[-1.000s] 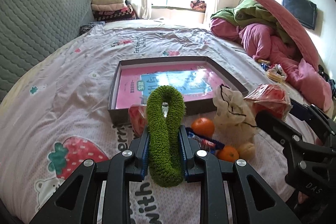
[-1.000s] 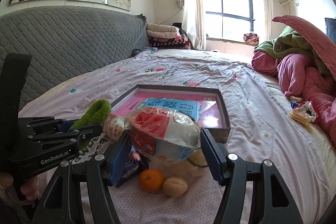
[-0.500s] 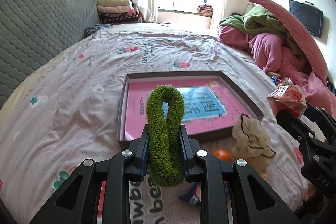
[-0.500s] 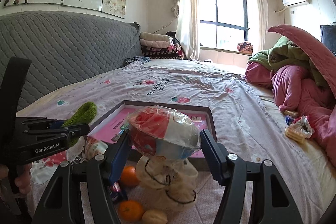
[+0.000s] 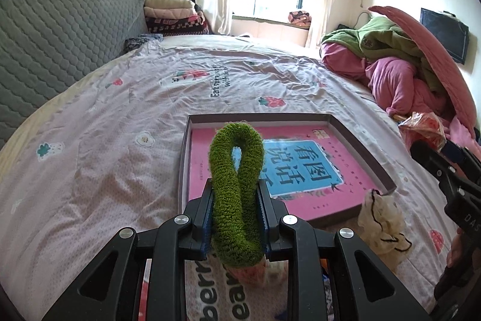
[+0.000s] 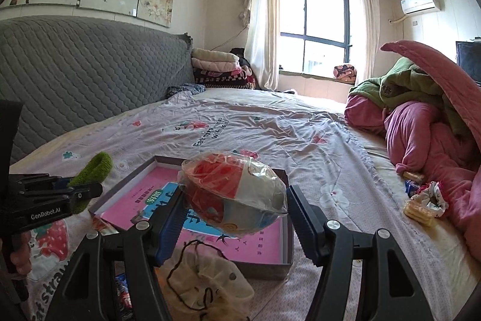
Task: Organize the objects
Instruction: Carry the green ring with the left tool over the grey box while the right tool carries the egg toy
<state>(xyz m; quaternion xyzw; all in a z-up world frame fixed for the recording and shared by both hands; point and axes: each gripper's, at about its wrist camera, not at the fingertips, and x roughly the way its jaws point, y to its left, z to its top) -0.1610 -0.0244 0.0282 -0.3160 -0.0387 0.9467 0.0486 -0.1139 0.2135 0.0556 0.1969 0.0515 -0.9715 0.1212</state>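
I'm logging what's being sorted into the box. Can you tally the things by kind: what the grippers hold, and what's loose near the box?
Held green fuzzy loop: 1
Held plastic-wrapped snack packet: 1
Box with a pink book inside: 1
Cream drawstring pouch on the bed: 1
Total: 4, counting box and book as one

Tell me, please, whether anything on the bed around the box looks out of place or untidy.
Yes. A cream drawstring pouch lies crumpled on the sheet just outside the box, not in it. Off to the right, a small heap of snack packets sits loose against the pink quilt, far from everything else.
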